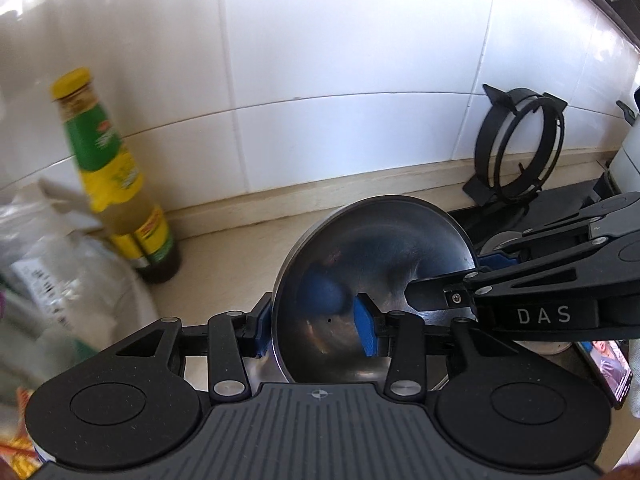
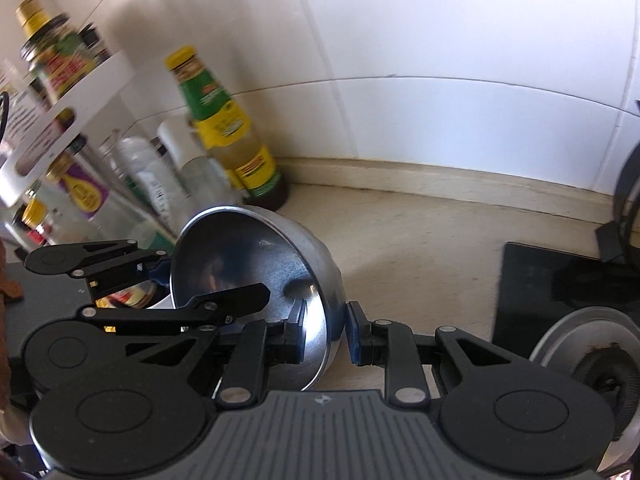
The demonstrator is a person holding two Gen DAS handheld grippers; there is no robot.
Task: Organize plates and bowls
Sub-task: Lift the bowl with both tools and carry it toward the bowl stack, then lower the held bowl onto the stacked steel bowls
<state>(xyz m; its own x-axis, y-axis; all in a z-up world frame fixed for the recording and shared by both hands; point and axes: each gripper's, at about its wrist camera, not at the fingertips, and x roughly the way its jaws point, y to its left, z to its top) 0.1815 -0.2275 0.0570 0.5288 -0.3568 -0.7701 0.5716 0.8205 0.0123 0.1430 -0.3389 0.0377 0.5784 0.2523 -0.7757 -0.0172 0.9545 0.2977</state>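
A steel bowl (image 1: 372,276) is held on edge above the beige counter, its hollow facing my left wrist camera. My left gripper (image 1: 316,328) is shut on the bowl's near rim, one blue pad outside and one inside. My right gripper (image 2: 326,334) is shut on the bowl's (image 2: 256,264) opposite rim, one pad inside and one on the outer wall. In the left wrist view the right gripper (image 1: 476,280) reaches in from the right. In the right wrist view the left gripper (image 2: 160,276) reaches in from the left.
A green and yellow sauce bottle (image 1: 116,176) stands by the tiled wall, with more bottles and a white rack (image 2: 72,120) to its left. A black pan support (image 1: 520,148) leans on the wall by the black hob (image 2: 560,268). A burner (image 2: 592,352) sits at the right.
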